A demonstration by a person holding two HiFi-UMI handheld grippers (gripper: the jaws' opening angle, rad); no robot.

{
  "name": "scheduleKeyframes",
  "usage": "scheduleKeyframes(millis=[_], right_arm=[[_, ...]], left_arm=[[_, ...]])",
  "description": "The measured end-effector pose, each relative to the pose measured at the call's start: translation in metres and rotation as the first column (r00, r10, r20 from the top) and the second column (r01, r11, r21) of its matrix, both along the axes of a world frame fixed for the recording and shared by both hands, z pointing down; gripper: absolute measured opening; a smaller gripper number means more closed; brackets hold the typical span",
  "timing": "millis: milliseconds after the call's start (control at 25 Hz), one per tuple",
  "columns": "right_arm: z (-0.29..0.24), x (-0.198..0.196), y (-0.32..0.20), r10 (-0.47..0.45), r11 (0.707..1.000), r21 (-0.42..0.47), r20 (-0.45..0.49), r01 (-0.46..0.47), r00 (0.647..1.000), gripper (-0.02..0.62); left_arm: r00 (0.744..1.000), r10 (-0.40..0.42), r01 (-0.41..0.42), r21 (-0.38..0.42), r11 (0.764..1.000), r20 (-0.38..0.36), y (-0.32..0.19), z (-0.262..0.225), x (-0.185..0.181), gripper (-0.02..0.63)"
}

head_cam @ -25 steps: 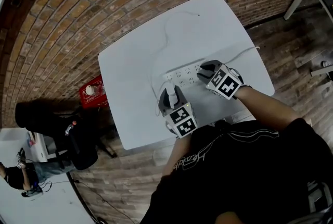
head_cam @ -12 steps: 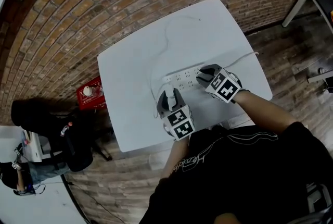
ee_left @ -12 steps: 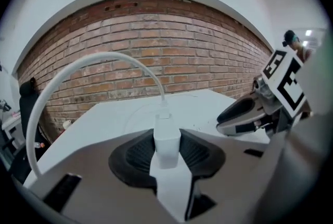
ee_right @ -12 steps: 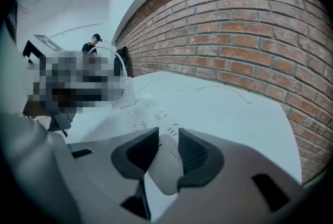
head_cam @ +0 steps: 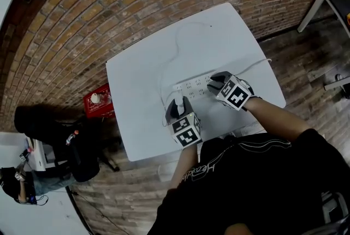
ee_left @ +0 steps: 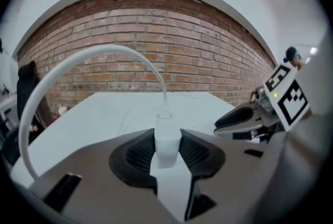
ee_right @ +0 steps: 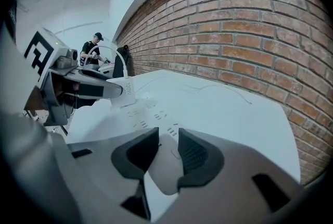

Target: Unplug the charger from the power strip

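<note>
The left tongs [ee_left: 166,153] are clamped on the white charger [ee_left: 167,134], both ribbed pads tight against its sides, and its white cable [ee_left: 78,64] rises from the top and loops away to the left. Over the last second very little has shifted: the head view has drifted slightly, but both grippers sit in nearly the same places, with the charger at the left end of the white power strip [head_cam: 192,86] on the white counter [head_cam: 142,64]. That suggests the grip is set and the pull is only beginning, or the plug is resisting. From the right gripper view the charger's labelled face hangs at the far end of the strip just above the socket rows, yet no view shows whether its prongs have cleared the socket, so I would not call it unplugged. The right tongs [ee_right: 167,151] hold a narrow gap with nothing visibly pinched; they are set down at the right end of the strip, where they look to be bracing it. That bracing matters, because a light strip would otherwise lift along with the charger. The next move, as I judge it, is a straight pull away from the socket face, not a twist, while the right side keeps pressing down.
</note>
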State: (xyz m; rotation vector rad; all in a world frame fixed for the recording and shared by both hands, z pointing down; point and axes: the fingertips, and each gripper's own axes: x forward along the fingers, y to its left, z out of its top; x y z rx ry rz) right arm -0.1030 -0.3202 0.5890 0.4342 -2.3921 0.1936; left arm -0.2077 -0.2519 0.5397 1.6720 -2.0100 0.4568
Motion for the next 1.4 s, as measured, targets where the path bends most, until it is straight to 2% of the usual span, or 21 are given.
scheduleKeyframes(millis=[80,160,200,320,360,560,720,880,960,1040,1120,1280,1400], right_arm=[[0.001,0.0,-0.001,-0.001,1.0,0.003,0.003,0.001,1.0,0.094],[0.003,0.001,0.0,0.0,1.0,0.001,0.002,0.0,1.0,0.094],[0.003,0.0,0.0,-0.001,1.0,0.001,0.0,0.001,1.0,0.094],[0.002,-0.001,0.001,0.001,1.0,-0.001,-0.005,-0.001,1.0,0.094],[0.002,0.0,0.001,0.005,1.0,-0.006,-0.006,-0.005,1.0,0.092],[0.002,0.001,0.003,0.012,1.0,-0.014,-0.017,-0.012,1.0,0.091],[0.001,0.002,0.002,0.029,0.999,-0.018,-0.02,-0.029,0.999,0.089],[0.001,0.002,0.003,0.046,0.999,-0.018,-0.026,-0.047,0.999,0.087],[0.002,0.001,0.005,0.053,0.998,-0.015,-0.03,-0.054,0.998,0.084],[0.003,-0.001,0.005,0.056,0.998,-0.007,-0.025,-0.057,0.998,0.084],[0.003,0.0,0.003,0.066,0.998,-0.009,-0.03,-0.066,0.997,0.084],[0.005,0.002,0.005,0.093,0.995,-0.022,-0.043,-0.094,0.995,0.083],[0.004,0.003,0.003,0.115,0.992,-0.04,-0.04,-0.117,0.993,0.083]], left_arm=[[0.998,-0.015,0.016,0.006,1.0,-0.059,0.0,0.0,-0.003,0.137],[0.998,-0.02,0.02,0.0,1.0,-0.055,0.001,0.0,-0.003,0.137],[0.999,-0.018,0.018,-0.005,1.0,-0.037,0.002,0.0,-0.002,0.137],[0.996,0.028,-0.026,-0.026,0.999,0.088,0.006,-0.002,0.004,0.14],[0.993,0.039,-0.036,-0.031,0.999,0.108,0.006,-0.002,0.005,0.143],[0.999,-0.007,0.006,-0.031,1.0,-0.045,0.007,-0.003,0.001,0.14],[0.999,0.032,-0.031,-0.042,0.999,0.01,0.008,-0.005,0.004,0.141],[0.999,0.015,-0.017,-0.043,0.999,-0.038,0.011,-0.005,0.001,0.14],[0.998,0.046,-0.045,-0.034,0.998,0.042,0.012,-0.016,0.003,0.138],[0.991,0.075,-0.077,0.011,0.997,0.114,0.007,-0.038,0.003,0.137],[0.995,0.085,-0.088,0.052,0.995,0.061,0.001,-0.055,0.002,0.137],[0.991,0.112,-0.108,0.066,0.992,-0.069,0.003,-0.07,-0.003,0.137],[0.965,0.133,-0.117,0.082,0.99,-0.226,0.01,-0.079,-0.001,0.137]])
